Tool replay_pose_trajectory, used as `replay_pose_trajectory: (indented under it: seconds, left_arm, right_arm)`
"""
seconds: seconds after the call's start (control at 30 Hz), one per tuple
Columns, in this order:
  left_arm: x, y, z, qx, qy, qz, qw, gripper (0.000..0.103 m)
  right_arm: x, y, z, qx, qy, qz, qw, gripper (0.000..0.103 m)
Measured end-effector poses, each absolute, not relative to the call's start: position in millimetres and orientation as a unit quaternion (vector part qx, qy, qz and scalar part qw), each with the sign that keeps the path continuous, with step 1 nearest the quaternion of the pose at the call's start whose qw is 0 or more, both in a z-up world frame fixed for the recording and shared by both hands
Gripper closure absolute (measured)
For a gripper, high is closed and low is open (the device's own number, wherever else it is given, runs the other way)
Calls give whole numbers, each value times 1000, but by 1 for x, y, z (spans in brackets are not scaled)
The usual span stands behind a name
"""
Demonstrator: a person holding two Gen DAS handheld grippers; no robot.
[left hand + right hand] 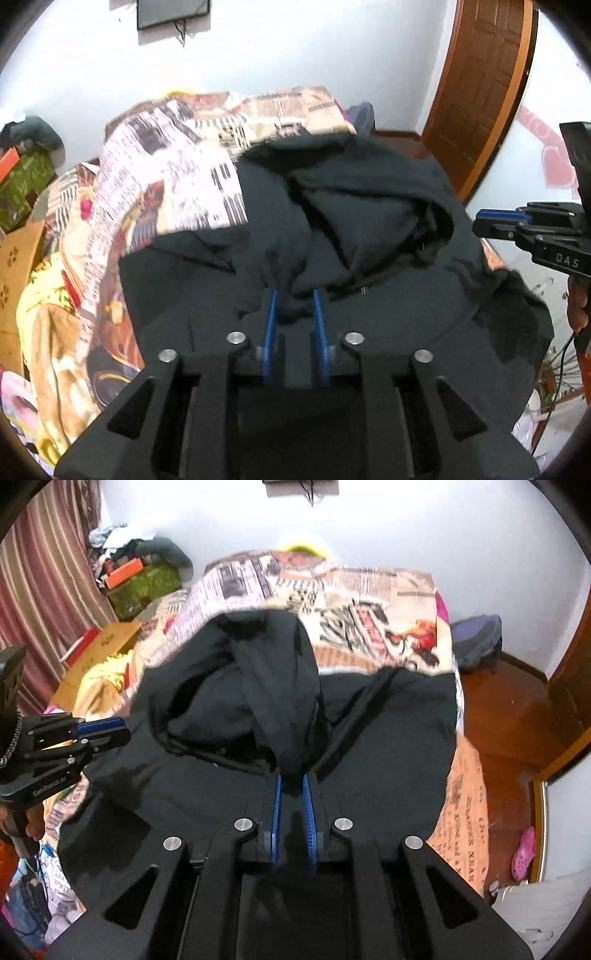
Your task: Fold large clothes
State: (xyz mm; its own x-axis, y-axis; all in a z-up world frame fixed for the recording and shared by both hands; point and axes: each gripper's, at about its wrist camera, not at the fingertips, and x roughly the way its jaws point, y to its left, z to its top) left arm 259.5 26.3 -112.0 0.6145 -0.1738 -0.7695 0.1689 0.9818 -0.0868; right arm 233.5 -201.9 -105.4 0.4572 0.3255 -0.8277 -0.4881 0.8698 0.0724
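Observation:
A large black hooded garment [369, 229] lies bunched over the bed; it also shows in the right wrist view [240, 701]. My left gripper [294, 295] is shut on a pinch of its black fabric, which is pulled up between the blue fingers. My right gripper [293, 780] is shut on another pinch of the same garment. Each gripper shows in the other's view: the right one at the right edge [480, 221], the left one at the left edge [123, 729]. The hood opening lies beyond both grippers.
The bed carries a newsprint-patterned sheet [166, 177] [369, 602]. Cardboard boxes and a green box [144, 587] stand by the curtain at the left. A wooden door [476, 92] and red wooden floor [506, 716] with a pink shoe [522, 853] are at the right.

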Motion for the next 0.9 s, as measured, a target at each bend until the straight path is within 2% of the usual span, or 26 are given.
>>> replay_pose_trajectory:
  seconds: [0.07,0.13,0.17,0.33,0.57,0.9]
  left_arm:
    - [265,29,-104,-8,414,-91,906,64]
    - [270,31,-95,-10,397,-80,914,55]
    - [275,33,-92,-10,392,-75,917,53]
    - [300,37,-88,-10,382,-62,922,40]
    - [348,35,-104,-12,398,-67,915,40]
    - [413,41,-156,-54,453,-89,885,40]
  right_arm:
    - [234,-201,-98,-83,450,242,856,83]
    - [239,-199,-89,-74,437,241,863,68]
    - [241,-198,-85,-71,429,241,868,65]
    - [255,-185,-81,-75,408,236,879,62]
    - [292,-174,-97,-56,426,240,871,62]
    - [338,-166,-134,-16,476,262,840,62]
